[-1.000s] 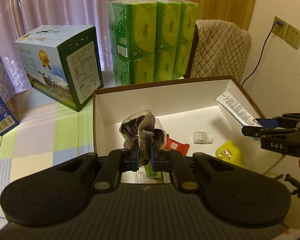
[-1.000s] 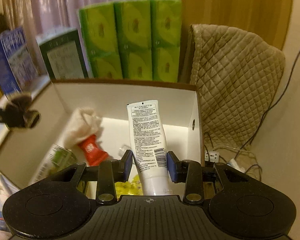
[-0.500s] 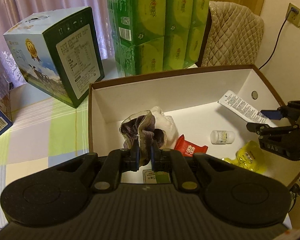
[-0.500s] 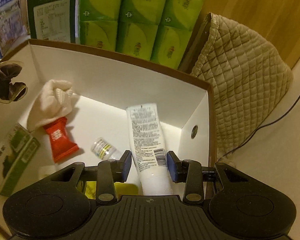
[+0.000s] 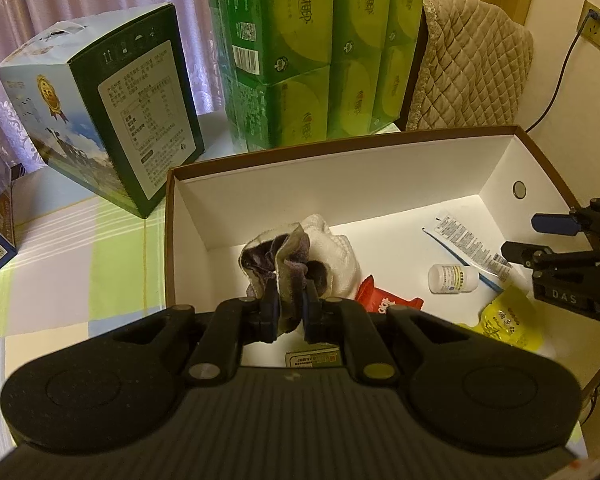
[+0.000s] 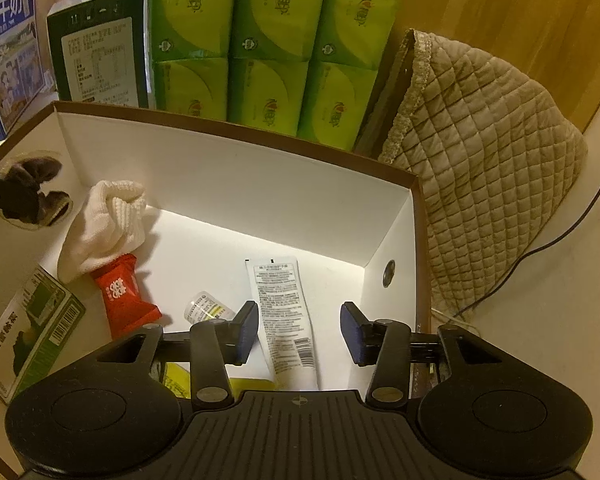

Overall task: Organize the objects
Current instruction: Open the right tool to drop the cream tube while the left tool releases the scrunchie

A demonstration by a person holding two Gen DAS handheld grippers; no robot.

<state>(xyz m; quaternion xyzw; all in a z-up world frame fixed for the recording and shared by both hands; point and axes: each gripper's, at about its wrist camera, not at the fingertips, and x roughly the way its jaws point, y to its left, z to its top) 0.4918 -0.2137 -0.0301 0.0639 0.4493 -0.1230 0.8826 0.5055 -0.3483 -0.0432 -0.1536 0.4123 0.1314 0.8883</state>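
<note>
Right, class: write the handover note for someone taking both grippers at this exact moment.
Left gripper: shut on the dark scrunchie, held above the box, not yet dropped.
Right gripper: open, over the white tube, which lies on the box floor.
Also in the box: white cloth, red packet, small bottle, yellow pouch, green carton.
Left to do: release the scrunchie into the box and draw the right gripper clear.

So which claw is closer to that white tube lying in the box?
Right. The right claw is open directly over the white tube; the left claw is across the box, clamping a dark scrunchie.
</note>
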